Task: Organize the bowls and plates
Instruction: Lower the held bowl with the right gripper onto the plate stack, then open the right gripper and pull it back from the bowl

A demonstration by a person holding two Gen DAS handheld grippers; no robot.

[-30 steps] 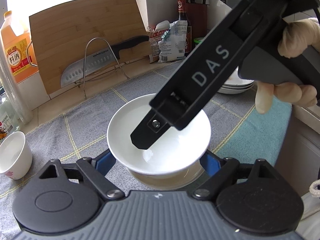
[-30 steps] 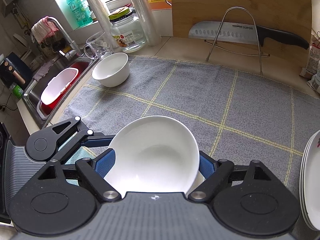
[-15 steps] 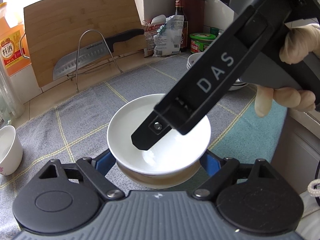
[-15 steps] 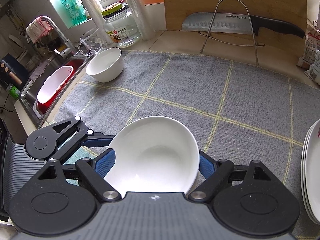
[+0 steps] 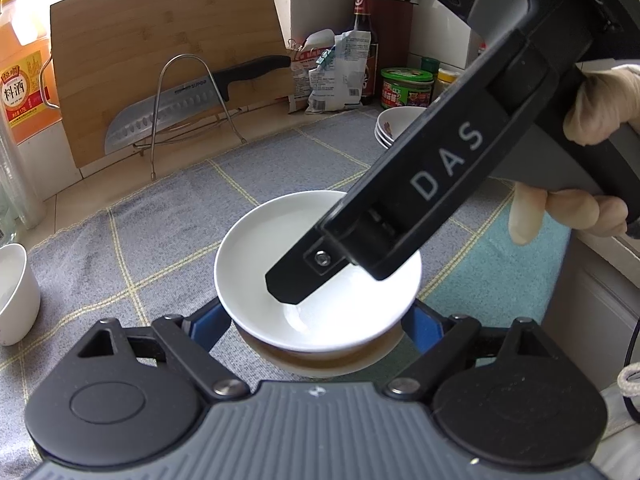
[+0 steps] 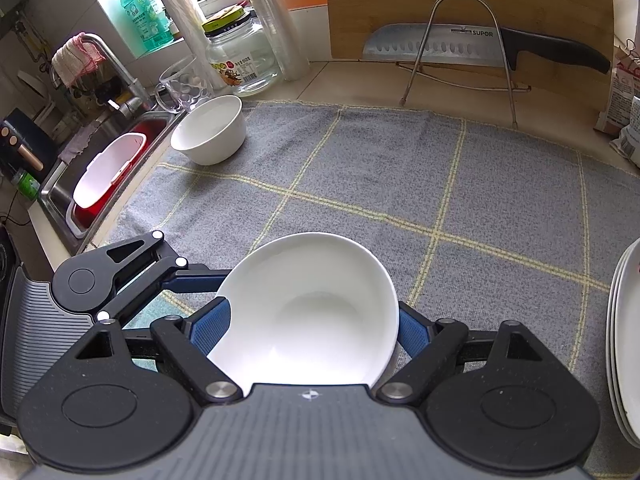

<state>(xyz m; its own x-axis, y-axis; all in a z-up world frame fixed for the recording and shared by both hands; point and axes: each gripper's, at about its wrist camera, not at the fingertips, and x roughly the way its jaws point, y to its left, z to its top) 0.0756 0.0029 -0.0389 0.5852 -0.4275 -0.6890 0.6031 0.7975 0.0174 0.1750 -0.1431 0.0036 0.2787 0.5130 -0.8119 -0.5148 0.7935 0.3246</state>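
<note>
From the left, the left tool has just widened, its blue pads flanking a white bowl over the grey cloth; from the right, the right tool clasps that bowl's sides (another bowl sits near the sink).

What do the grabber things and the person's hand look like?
Both grippers are black and grey, with round black discs, silver screws and blue fingers. The left gripper matches the right gripper, whose long black arm says DAS in pale letters. The hand holding it wears a thin, pale glove.
</note>
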